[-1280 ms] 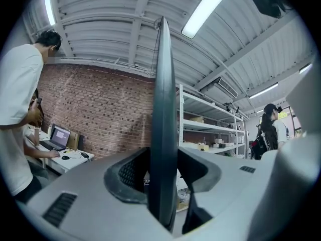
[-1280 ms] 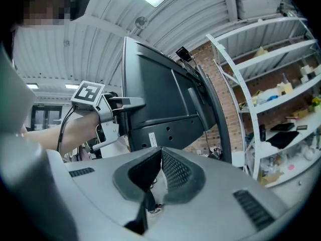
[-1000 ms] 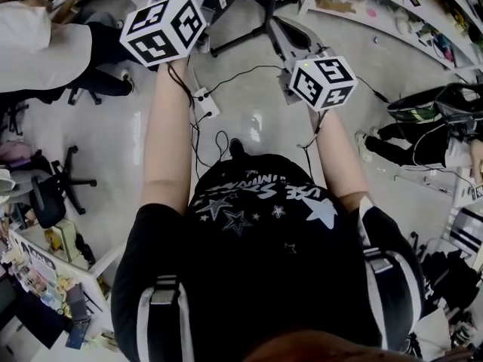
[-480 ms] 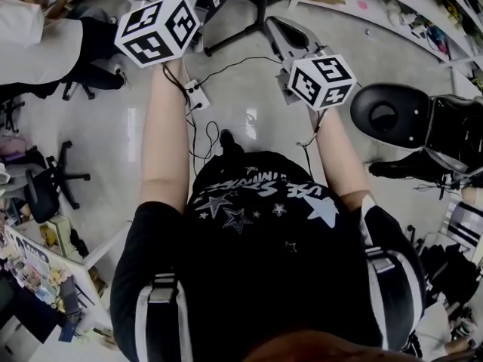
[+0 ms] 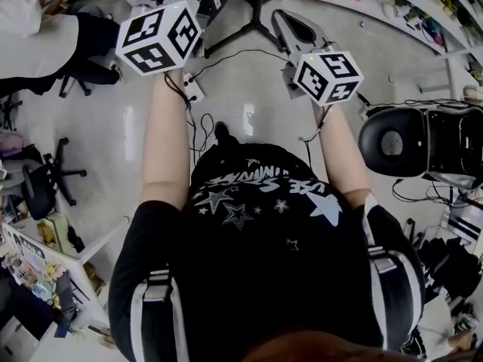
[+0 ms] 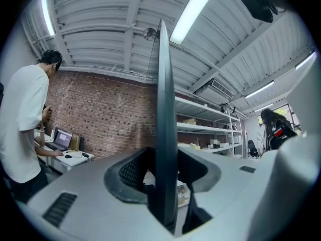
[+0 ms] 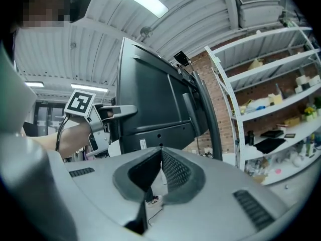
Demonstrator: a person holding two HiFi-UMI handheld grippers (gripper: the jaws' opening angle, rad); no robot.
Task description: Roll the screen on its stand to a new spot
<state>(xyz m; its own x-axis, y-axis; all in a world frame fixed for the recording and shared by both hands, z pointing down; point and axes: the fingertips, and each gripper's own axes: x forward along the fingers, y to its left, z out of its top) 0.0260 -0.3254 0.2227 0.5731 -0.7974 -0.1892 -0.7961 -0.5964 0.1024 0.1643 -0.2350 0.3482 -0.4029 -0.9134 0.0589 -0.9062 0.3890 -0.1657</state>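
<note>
The left tongs (image 6: 165, 153) are clamping on the thin side edge of the screen (image 7: 150, 94), which is running edge-on as a dark vertical blade straight up between the two pads in the left gripper view. The right tongs (image 7: 160, 152) are sitting together with nothing between them, their tips pointing up at the lower part of the screen's dark back panel; whether they are touching it I cannot tell. In the right gripper view the left tongs, with their marker cube (image 7: 80, 103), are showing at the screen's far side, well apart from the right tongs.

The screen is standing upright on its stand on the glossy pale floor (image 5: 249, 100), straight ahead of the person, whose bare forearms are both reaching forward. In the head view the stand's black legs (image 5: 253, 23) are spreading over the floor between the two marker cubes. A white power strip (image 5: 194, 89) with a black cable is lying on the floor just beside the left forearm.

A person in a white shirt (image 6: 22, 119) is standing off to the left, facing a desk (image 6: 70, 158) that is carrying an open laptop (image 6: 62, 138), in front of a brick wall (image 6: 105, 119). White shelving (image 7: 271, 104) holding small items is rising to the right of the screen. A black office chair (image 5: 392, 140) is standing on the floor near the right elbow
</note>
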